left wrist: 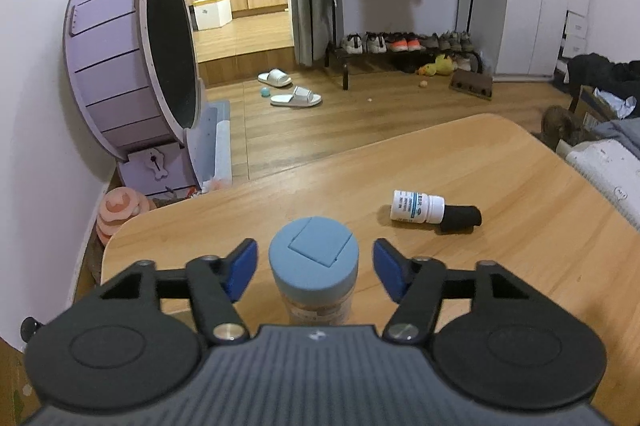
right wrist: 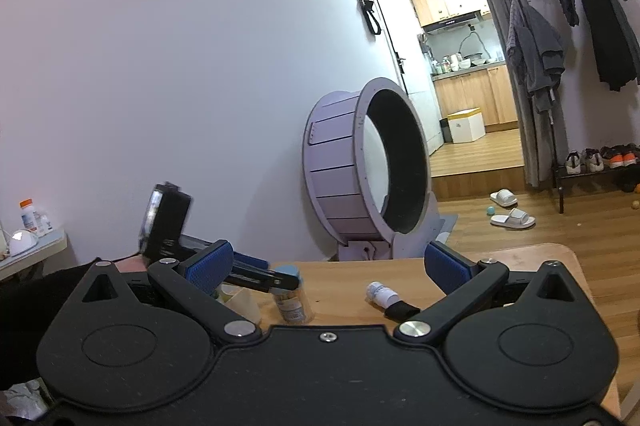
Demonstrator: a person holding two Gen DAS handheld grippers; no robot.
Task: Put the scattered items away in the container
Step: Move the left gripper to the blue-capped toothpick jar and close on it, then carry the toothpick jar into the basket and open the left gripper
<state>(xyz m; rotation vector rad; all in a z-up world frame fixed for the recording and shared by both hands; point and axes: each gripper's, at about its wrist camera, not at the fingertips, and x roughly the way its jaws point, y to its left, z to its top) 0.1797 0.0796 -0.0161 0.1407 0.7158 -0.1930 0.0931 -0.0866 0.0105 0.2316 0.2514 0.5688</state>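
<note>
A clear jar with a light blue lid stands upright on the wooden table, near its front left corner. My left gripper straddles the jar, and a gap shows between each blue pad and the lid, so it is open. A small white bottle with a black cap lies on its side further right. In the right wrist view my right gripper is open and empty above the table's near edge, with the jar and the bottle beyond it. A pale cup-like container is partly hidden behind its left finger.
A large purple cat wheel stands on the floor left of the table. White slippers, a shoe rack and hanging clothes lie beyond. Bedding and a white ribbed object crowd the table's right edge.
</note>
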